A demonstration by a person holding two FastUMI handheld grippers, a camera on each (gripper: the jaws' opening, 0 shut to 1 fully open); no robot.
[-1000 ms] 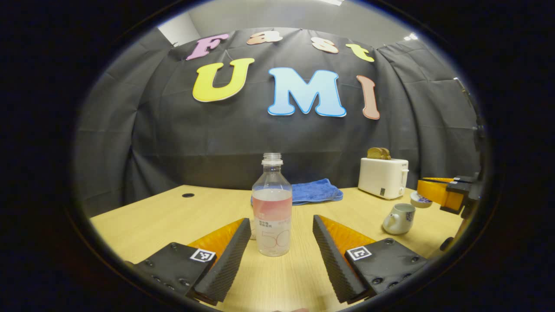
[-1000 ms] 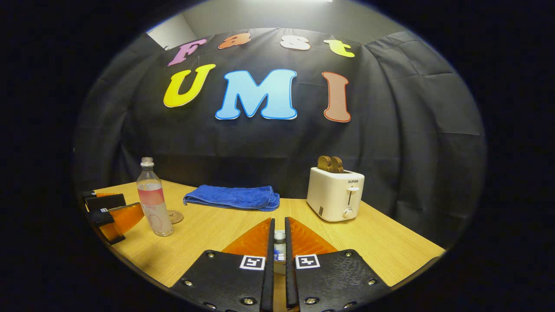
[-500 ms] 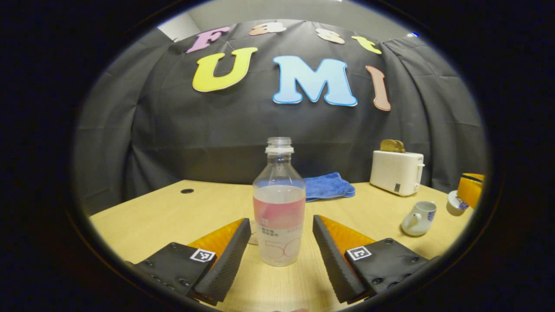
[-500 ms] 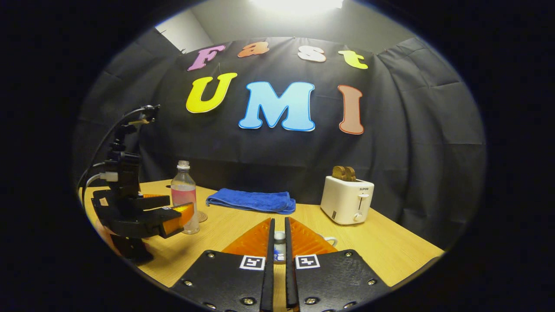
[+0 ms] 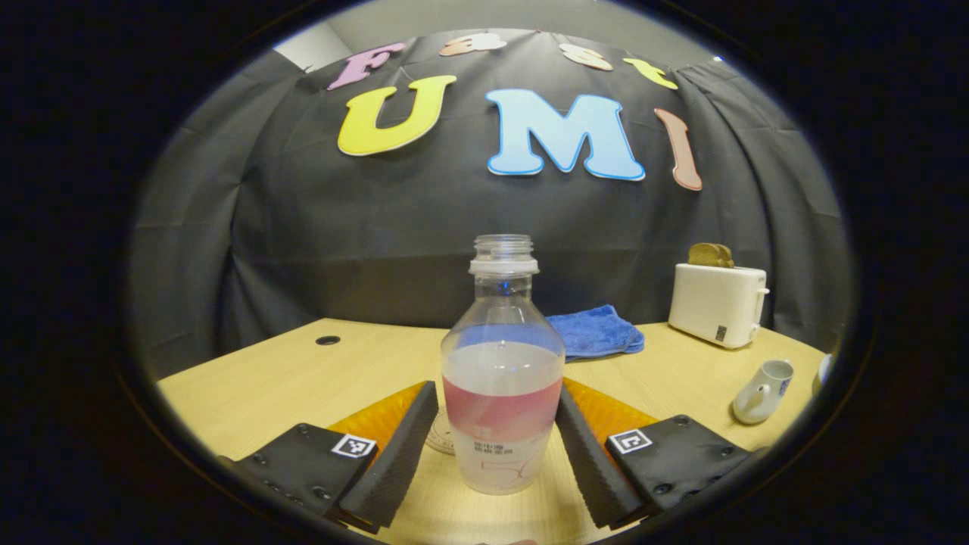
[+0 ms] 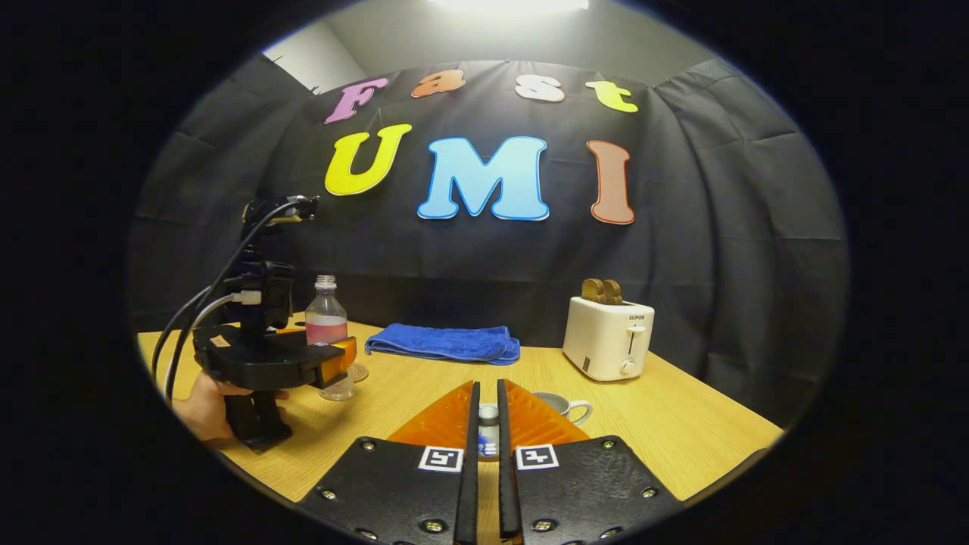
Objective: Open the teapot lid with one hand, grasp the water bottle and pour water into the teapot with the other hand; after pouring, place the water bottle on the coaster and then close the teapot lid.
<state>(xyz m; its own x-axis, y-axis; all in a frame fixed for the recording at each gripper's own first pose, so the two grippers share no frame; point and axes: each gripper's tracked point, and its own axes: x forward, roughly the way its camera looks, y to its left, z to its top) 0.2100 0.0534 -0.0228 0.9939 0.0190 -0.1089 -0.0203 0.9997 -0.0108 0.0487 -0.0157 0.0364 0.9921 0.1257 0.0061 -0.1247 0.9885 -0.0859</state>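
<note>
Left gripper (image 5: 496, 439) jaws open, either side of upright water bottle (image 5: 502, 378) on surface (image 5: 303, 371); right gripper (image 6: 484, 431) jaws clamped on teapot lid (image 6: 488, 435)

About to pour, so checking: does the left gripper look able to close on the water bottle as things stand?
Probably yes. The water bottle stands upright between the left gripper's open fingers, with nothing between them.
</note>
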